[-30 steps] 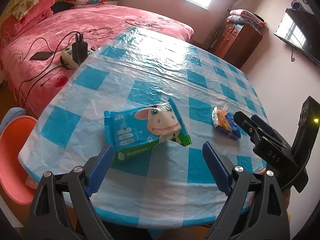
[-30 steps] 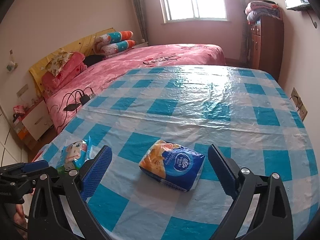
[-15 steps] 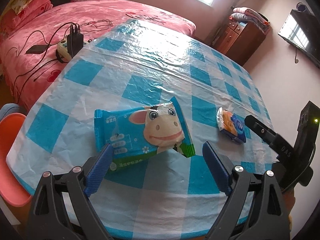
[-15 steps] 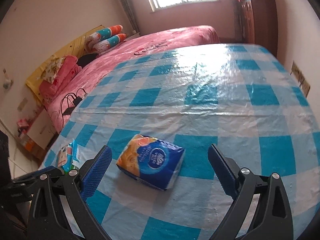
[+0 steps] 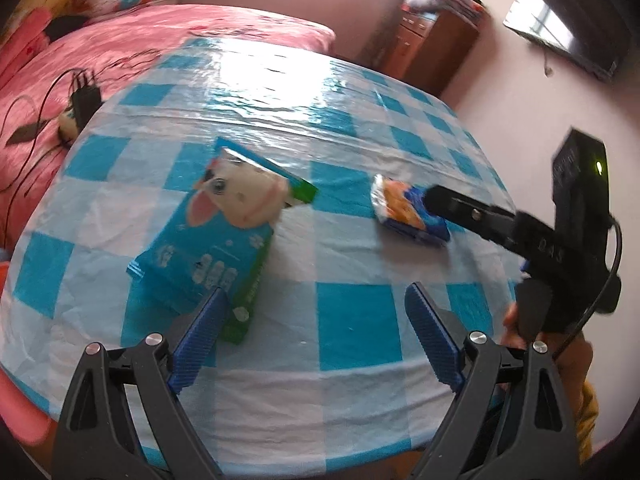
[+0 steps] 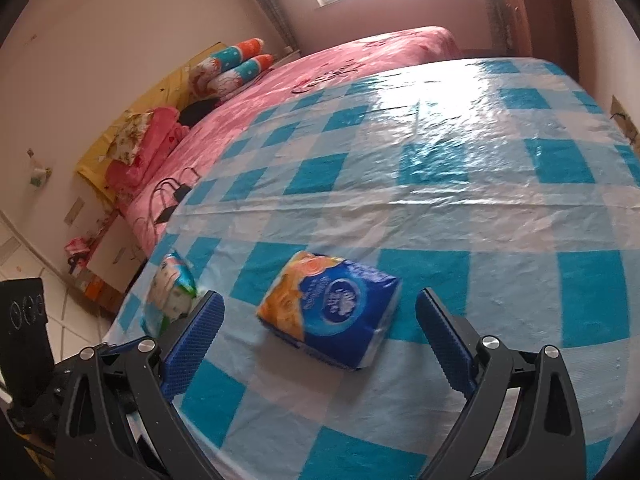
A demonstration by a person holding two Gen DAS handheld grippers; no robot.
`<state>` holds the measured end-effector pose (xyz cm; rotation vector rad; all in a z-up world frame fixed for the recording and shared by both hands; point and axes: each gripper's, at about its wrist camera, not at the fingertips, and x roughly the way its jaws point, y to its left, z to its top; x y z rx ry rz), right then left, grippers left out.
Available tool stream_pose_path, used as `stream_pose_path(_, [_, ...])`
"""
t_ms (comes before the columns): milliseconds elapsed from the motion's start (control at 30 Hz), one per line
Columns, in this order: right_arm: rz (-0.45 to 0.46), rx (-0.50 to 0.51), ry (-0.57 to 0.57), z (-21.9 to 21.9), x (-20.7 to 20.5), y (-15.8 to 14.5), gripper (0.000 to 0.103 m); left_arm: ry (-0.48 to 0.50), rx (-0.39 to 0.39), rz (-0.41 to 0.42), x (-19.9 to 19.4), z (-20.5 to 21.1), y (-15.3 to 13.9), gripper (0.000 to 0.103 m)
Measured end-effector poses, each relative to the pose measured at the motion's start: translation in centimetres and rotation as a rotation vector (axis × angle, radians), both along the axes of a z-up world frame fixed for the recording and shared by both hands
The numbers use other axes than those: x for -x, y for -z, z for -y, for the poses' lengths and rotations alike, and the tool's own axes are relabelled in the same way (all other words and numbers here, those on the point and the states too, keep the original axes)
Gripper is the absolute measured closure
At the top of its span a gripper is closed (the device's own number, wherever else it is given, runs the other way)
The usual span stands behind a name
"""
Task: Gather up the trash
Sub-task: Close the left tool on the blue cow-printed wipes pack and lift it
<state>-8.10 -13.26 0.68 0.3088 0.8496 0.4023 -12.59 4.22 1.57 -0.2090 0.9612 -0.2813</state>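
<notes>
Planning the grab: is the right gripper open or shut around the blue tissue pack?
Open. The right gripper has its blue pads spread wide on both sides of the tissue pack, which lies flat on the tablecloth, untouched.

Blue-and-white checked tablecloth [image 6: 440, 208] — blue-orange tissue pack [image 6: 332, 308], teal cow-print wipes pack [image 5: 216, 236], pink bedspread [image 6: 320, 76].

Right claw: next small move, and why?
Probably ease the right claw forward and down until its pads straddle the small blue and orange tissue pack, then close. The claw is open, and the pack lies flat on the blue checked plastic tablecloth just ahead of the gap, not yet between the pads. The left claw, also open, holds nothing.
</notes>
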Motion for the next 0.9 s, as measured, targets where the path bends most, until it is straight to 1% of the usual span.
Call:
stream_pose_path(100, [-0.015, -0.027, -0.033, -0.5, 0.2, 0.1, 0.008, 0.017, -0.046, 0.019, 0.2, 0.1, -0.4, 0.013])
stream_pose_path(200, [-0.022, -0.05, -0.08, -1.3, 0.6, 0.1, 0.008, 0.001, -0.077, 0.041, 0.2, -0.4, -0.9, 0.013])
stream_pose_path(300, [-0.014, -0.06, -0.123, -2.1, 1.0, -0.3, 0.008, -0.024, -0.13, 0.069, -0.2, -1.1, -1.6, 0.013])
stream_pose_path(400, [0.018, -0.023, -0.114, -2.2, 1.2, -0.8, 0.008, -0.041, -0.169, 0.09, -0.8, -2.0, -2.0, 0.013])
stream_pose_path(467, [0.043, 0.025, -0.079, -2.1, 1.3, -1.1, 0.008, -0.048, -0.197, 0.092, -1.5, -2.4, -1.9, 0.013])
stream_pose_path(567, [0.067, 0.096, -0.047, -2.0, 1.1, -1.1, 0.008, -0.033, -0.227, 0.092, -2.1, -2.3, -1.5, 0.013])
stream_pose_path(633, [0.069, 0.128, -0.042, -2.1, 0.8, -0.8, 0.008, -0.025, -0.229, 0.086, -2.7, -2.3, -1.2, 0.013])
stream_pose_path(700, [0.063, 0.122, -0.064, -2.2, 0.4, -0.6, 0.008, -0.02, -0.215, 0.081, -3.1, -2.2, -0.9, 0.013])
stream_pose_path(900, [0.031, 0.17, -0.088, -3.4, -0.8, 0.0, 0.008, -0.026, -0.196, 0.052, -4.2, -2.0, 0.1, 0.013])
